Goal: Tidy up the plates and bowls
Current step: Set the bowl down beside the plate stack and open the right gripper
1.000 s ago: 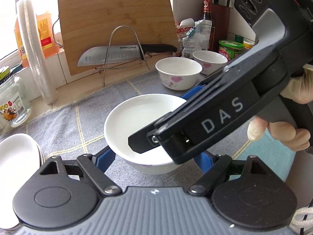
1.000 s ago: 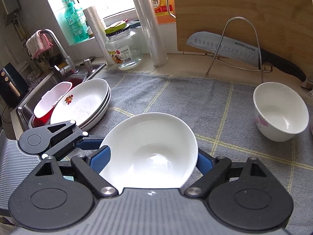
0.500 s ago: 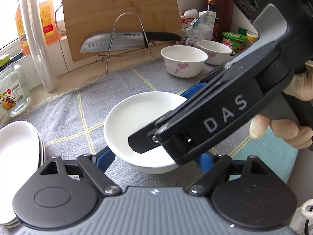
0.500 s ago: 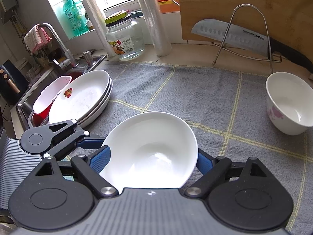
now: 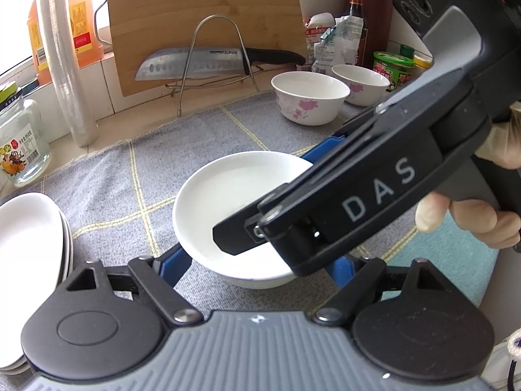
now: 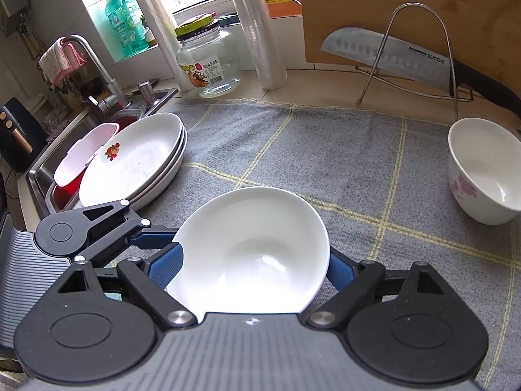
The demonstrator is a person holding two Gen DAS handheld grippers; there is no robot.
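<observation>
A plain white bowl (image 5: 228,195) hangs tilted just above the grey checked mat (image 5: 136,176), and both grippers hold it. My left gripper (image 5: 257,265) is shut on its near side, blue pads against the wall. My right gripper (image 6: 250,270) has its blue pads on the rim of the bowl (image 6: 254,244), and its jaws are just beginning to open. In the left wrist view the right gripper (image 5: 293,202) crosses over the bowl, a hand (image 5: 472,221) behind it. A stack of white plates (image 6: 136,159) lies at the left. Two flowered bowls (image 5: 309,97) (image 5: 361,81) stand at the back right.
A knife (image 5: 202,62) rests on a wire stand before a leaning wooden board (image 5: 202,6). A glass jar (image 6: 208,62), film rolls and bottles line the window sill. The sink (image 6: 42,176) with a red tub lies left of the plates. Jars and packets crowd the back right corner.
Both grippers have stayed on the white bowl. The views have drifted a little, so the flowered bowl has slid right in the right wrist view and more of the plate stack shows.
</observation>
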